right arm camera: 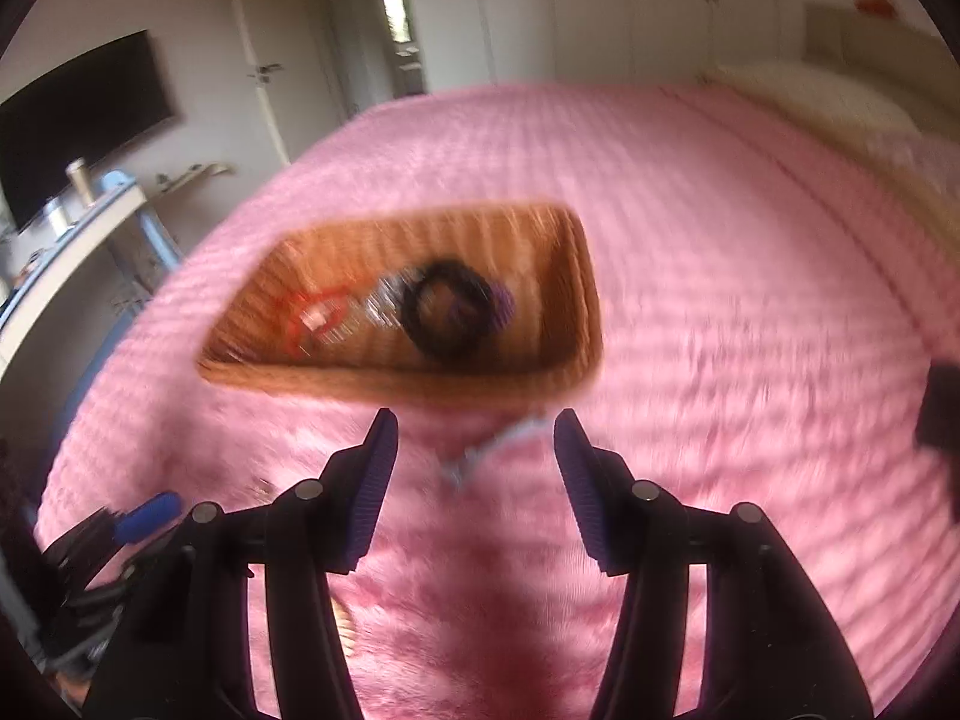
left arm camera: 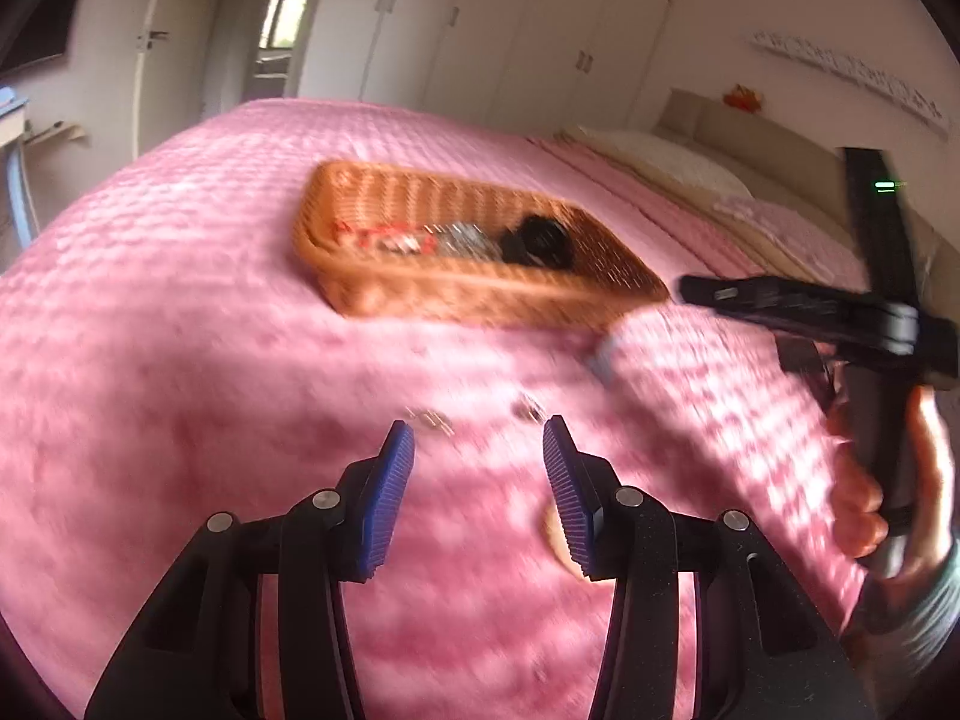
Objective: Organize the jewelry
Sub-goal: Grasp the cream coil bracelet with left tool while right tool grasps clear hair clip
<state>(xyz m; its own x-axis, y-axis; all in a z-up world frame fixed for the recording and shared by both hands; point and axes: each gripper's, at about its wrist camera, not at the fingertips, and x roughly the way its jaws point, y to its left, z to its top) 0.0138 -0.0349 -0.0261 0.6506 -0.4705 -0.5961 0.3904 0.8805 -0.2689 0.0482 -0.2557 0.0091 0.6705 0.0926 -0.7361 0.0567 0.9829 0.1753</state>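
An orange woven basket (left arm camera: 384,288) (right arm camera: 576,276) sits on the pink bedspread and holds a black ring-shaped piece (left arm camera: 537,240) (right arm camera: 447,312), a red piece (left arm camera: 372,234) (right arm camera: 312,312) and silvery pieces. Two small silvery items (left arm camera: 429,417) (left arm camera: 528,408) lie on the spread just ahead of my left gripper (left arm camera: 479,429), which is open and empty. A pale silvery-blue item (right arm camera: 489,450) (left arm camera: 603,360) lies in front of the basket, between the tips of my right gripper (right arm camera: 475,420), which is open and empty. Both views are blurred.
The pink bedspread (left arm camera: 180,360) covers the whole bed, with pillows (left arm camera: 666,162) at the far right. The right gripper's body and the hand holding it (left arm camera: 864,480) show at the right of the left wrist view. A desk (right arm camera: 72,234) and a dark screen stand left.
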